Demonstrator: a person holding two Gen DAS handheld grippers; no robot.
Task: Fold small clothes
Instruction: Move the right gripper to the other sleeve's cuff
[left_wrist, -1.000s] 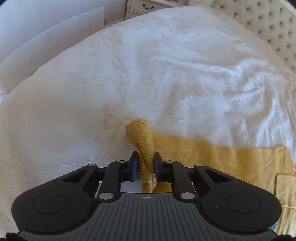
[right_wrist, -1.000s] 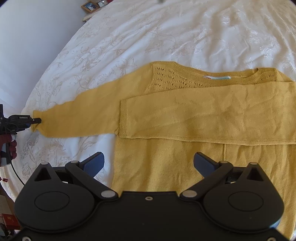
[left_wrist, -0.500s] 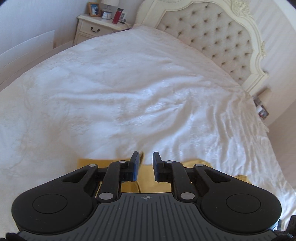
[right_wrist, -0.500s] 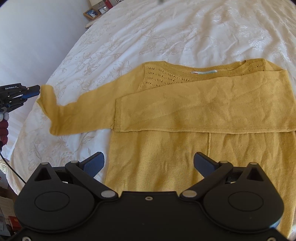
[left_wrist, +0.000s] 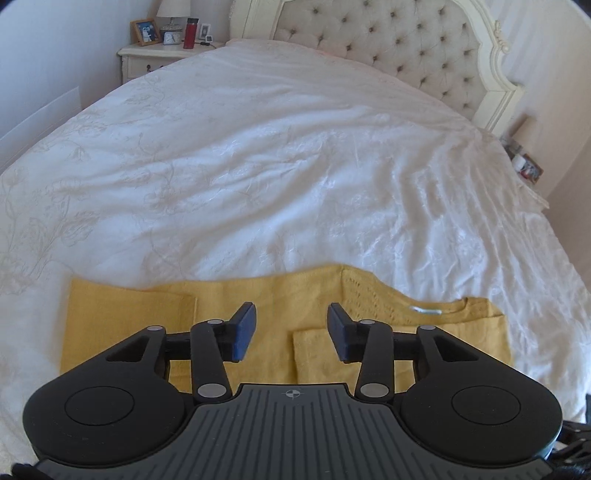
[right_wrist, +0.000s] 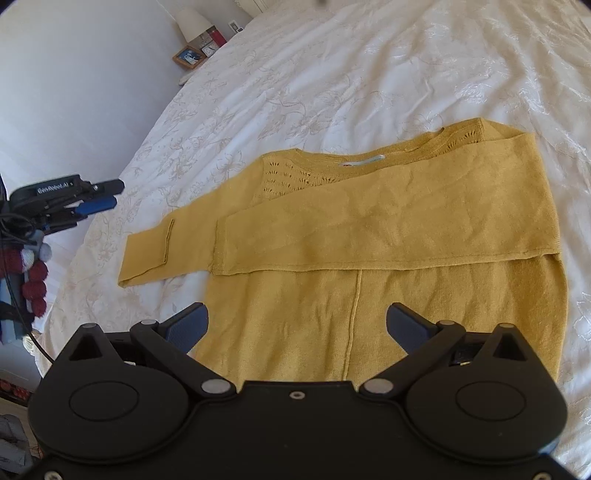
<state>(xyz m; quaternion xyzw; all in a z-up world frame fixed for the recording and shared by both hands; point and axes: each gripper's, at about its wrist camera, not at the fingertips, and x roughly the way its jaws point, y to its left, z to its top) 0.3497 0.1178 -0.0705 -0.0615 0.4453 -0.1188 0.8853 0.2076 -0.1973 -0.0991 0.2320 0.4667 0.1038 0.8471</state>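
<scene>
- Flat on the white embroidered bedspread (right_wrist: 332, 74): mustard-yellow knit sweater (right_wrist: 369, 295), neckline away from the right tool, hem nearest it.
- One sleeve (right_wrist: 406, 221) lies folded across the chest; the other sleeve (right_wrist: 162, 247) sticks out sideways toward the left tool, cuff doubled back on itself.
- Left tool (left_wrist: 291, 332): jaws parted, holding nothing, hovering over the sweater's edge.
- Right tool (right_wrist: 295, 328): jaws spread wide, empty, above the hem.
- Judgement: the outstretched sleeve's long axis runs across the bed; left tool is nearer, so it likely takes that fold.
</scene>
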